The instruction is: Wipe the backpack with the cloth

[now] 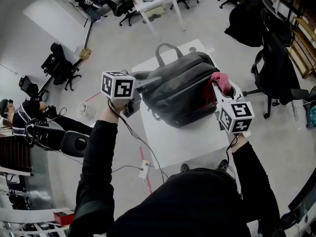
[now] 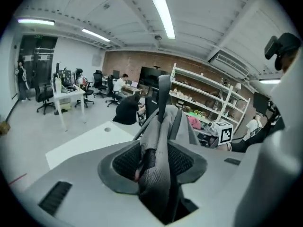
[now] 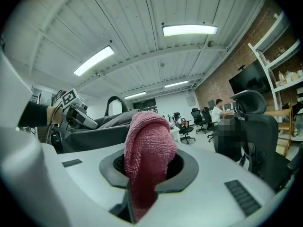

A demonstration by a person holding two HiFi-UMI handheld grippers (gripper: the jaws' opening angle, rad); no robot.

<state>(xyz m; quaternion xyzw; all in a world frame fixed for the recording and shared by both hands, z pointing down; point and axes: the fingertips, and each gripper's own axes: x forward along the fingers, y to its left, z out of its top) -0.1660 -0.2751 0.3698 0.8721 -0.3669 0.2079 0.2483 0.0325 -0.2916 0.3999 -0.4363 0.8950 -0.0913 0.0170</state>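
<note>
A dark grey backpack (image 1: pixel 182 95) lies on a white table (image 1: pixel 173 149). My left gripper (image 1: pixel 142 86) is at the bag's left end. In the left gripper view a grey strap with black mesh (image 2: pixel 163 141) stands loosely between the parted jaws of that gripper (image 2: pixel 156 171), which is open. My right gripper (image 1: pixel 219 89) is at the bag's right side, shut on a pink cloth (image 1: pixel 223 80). In the right gripper view the pink cloth (image 3: pixel 149 148) bulges up out of the gripper (image 3: pixel 146 171), with the backpack (image 3: pixel 102 124) beyond it.
A black office chair (image 1: pixel 276 68) draped with dark clothing stands right of the table. A person (image 1: pixel 34 120) sits on the floor at the left, near a white cup (image 1: pixel 85 110). A cable (image 1: pixel 148 154) hangs from the left gripper past the table edge.
</note>
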